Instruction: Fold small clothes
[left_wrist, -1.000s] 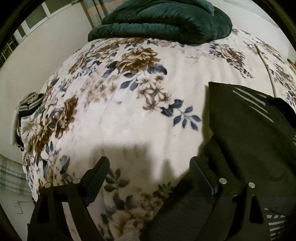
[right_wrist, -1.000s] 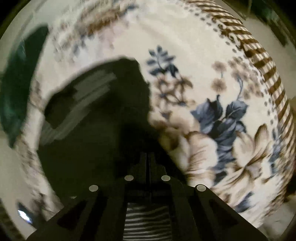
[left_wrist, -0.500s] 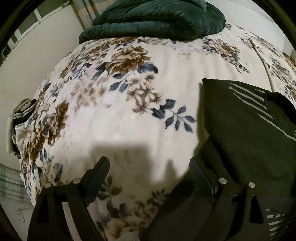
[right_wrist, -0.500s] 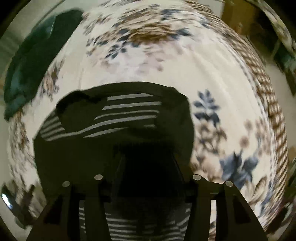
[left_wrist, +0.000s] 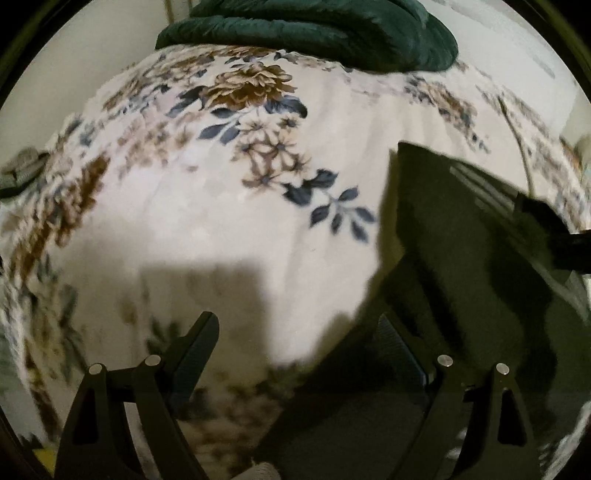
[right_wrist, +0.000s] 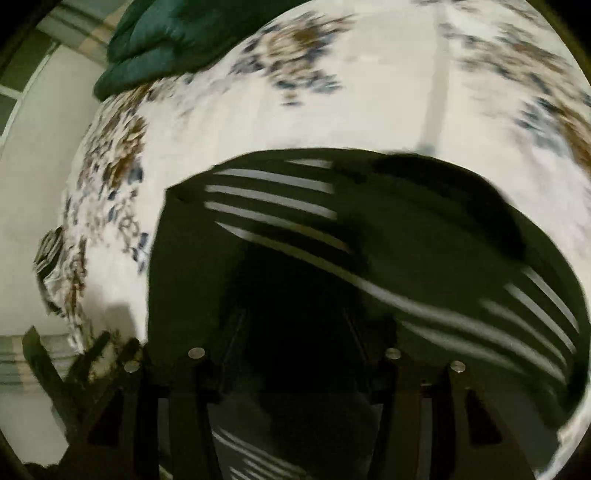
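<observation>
garments: one dark garment (left_wrist: 461, 258) with pale stripes, lying flat on the bed; a second small striped bundle (right_wrist: 48, 251) sits at the far left edge of the bed, too small and blurred to identify.
bedding: one floral blanket (left_wrist: 229, 229) covering the bed; one dark green quilt (left_wrist: 314, 29), folded, at the far end on top of it.
containers: the bed is the only bearing surface; it carries the garment, the quilt and the striped bundle.
tongs count: two, one per hand.
left gripper (left_wrist: 299, 332): jaws spread wide, nothing between the pads. Its left finger hangs over bare blanket, its right finger over the near left edge of the garment; contact with the cloth not resolvable.
right gripper (right_wrist: 295, 325): jaws have just been opening and now stand parted, released. Dark cloth fills the view between the fingers, no pinch visible; fingertips lost in shadow.
garment vs tongs: to the right of the left gripper, directly under and ahead of the right gripper.
picture quality: right wrist view is motion-blurred.
</observation>
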